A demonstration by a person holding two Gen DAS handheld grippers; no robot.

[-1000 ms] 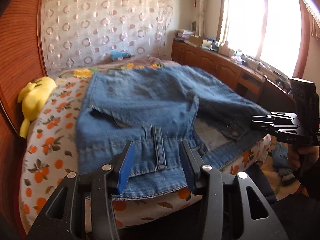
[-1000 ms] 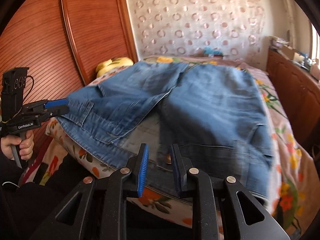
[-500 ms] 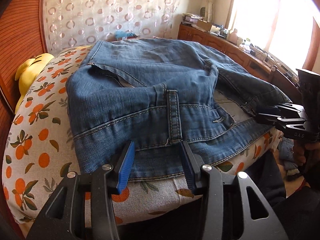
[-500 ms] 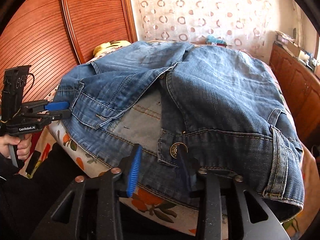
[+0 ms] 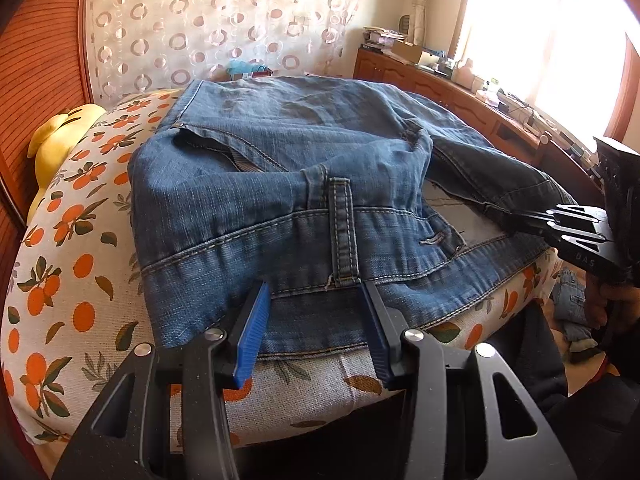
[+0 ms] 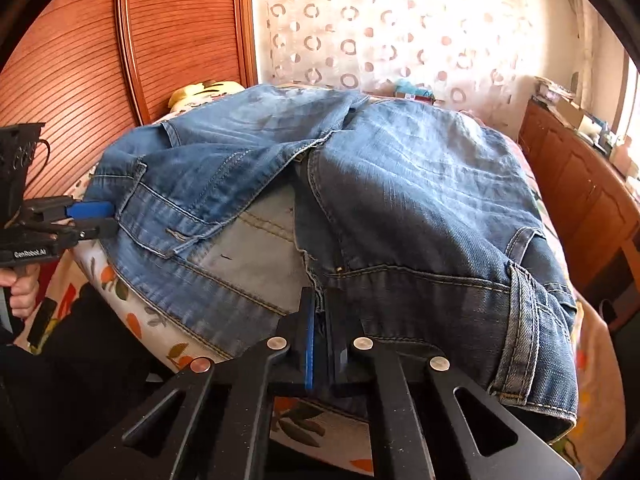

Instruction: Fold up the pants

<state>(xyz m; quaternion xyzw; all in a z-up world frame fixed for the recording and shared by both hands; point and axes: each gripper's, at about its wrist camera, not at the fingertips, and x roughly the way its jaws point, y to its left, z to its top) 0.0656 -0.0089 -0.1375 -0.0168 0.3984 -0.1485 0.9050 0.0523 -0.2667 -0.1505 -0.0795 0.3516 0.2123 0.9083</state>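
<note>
one jeans (image 5: 280, 184), two tongs (image 5: 316, 328), one bed (image 5: 72, 240)

Both black plastic two-finger grippers, left gripper (image 5: 316, 332) and right gripper (image 6: 320, 340), have ribbed blue pads, silver rivets, triangular cut-outs; white "GenRobot.AI" lettering.

The pants (image 5: 280, 184) are blue denim, coarse-woven and matt, faded pale along the seams, with tan stitching. Under them the bedsheet (image 5: 72, 248) is matt woven cloth printed with oranges. Left of the pants stands a ribbed, glossy reddish wood panel (image 6: 80, 60). The left gripper (image 5: 316, 308) is matt black plastic (ridged blue pads, shiny metal rivets).
</note>
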